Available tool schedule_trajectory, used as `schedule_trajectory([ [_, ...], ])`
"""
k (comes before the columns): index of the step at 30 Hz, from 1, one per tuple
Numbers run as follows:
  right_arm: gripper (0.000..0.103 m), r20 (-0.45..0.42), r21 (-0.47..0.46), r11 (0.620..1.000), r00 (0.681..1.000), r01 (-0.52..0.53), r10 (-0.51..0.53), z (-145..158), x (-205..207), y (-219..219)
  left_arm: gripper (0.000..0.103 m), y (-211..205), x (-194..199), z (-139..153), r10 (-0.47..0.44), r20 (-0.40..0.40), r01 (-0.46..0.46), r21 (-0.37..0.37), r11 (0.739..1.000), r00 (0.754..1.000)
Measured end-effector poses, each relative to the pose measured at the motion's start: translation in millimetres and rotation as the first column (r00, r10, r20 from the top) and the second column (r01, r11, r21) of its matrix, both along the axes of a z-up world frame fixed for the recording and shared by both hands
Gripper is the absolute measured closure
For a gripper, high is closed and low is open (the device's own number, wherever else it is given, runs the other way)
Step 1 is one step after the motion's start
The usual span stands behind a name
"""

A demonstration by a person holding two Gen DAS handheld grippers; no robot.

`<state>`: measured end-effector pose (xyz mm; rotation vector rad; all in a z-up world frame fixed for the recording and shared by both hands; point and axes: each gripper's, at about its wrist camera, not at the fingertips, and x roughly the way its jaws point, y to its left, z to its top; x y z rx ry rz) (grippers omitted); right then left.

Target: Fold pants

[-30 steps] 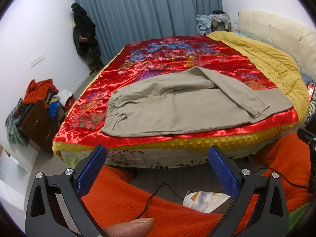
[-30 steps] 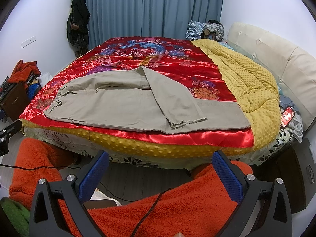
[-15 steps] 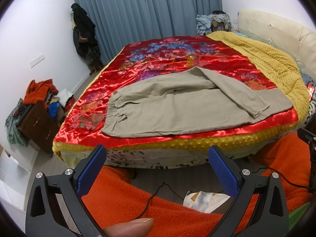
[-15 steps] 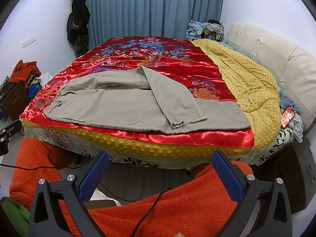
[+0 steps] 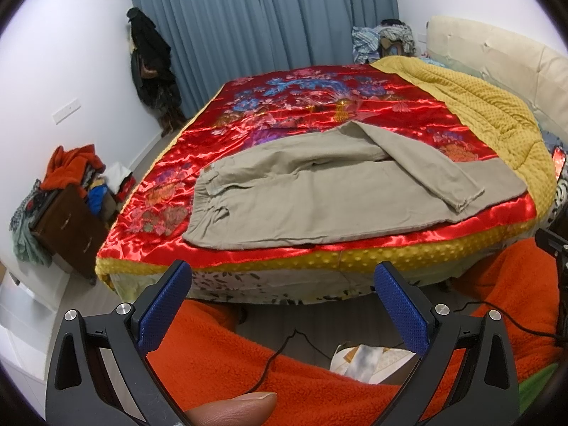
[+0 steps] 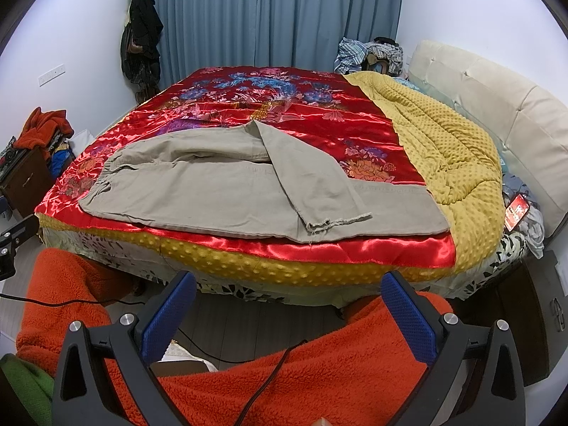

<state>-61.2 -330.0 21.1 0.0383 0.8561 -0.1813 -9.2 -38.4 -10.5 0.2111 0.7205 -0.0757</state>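
Beige pants lie spread along the near edge of a bed covered by a red floral satin quilt. The waistband is at the left; one leg is folded diagonally over the other, its frayed hem near the bed's front edge. My left gripper is open, held back from the bed above orange fleece-clad legs. My right gripper is open too, equally far from the pants. Nothing is between either pair of blue-padded fingers.
A yellow dotted blanket covers the bed's right side by a cream headboard. A dark nightstand piled with clothes stands at the left wall. Blue curtains hang behind. Cables and a bag lie on the floor.
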Motion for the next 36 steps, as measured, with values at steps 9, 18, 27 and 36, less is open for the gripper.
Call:
schedule_trajectory([
  [9, 0.0, 0.0, -0.001, 1.0, 1.0, 0.0, 0.0, 0.5, 0.1, 0.2, 0.0, -2.1, 0.0, 0.1, 0.0, 0.0, 0.0, 0.003, 1.0, 1.0],
  [18, 0.0, -0.005, 0.001, 1.0, 1.0, -0.001, 0.001, 0.4, 2.5, 0.1, 0.0, -4.6, 1.3, 3.0, -0.002, -0.004, 0.002, 0.011, 1.0, 1.0],
  [27, 0.0, -0.006, 0.001, 1.0, 1.0, 0.0, 0.0, -0.1, 2.2, 0.1, 0.0, -5.9, 1.1, 0.9, -0.001, -0.005, 0.001, 0.011, 1.0, 1.0],
  [36, 0.0, -0.008, 0.002, 1.0, 1.0, 0.001, -0.001, -1.3, 2.2, 0.2, 0.0, -6.2, 1.2, 1.1, -0.002, -0.005, 0.002, 0.012, 1.0, 1.0],
])
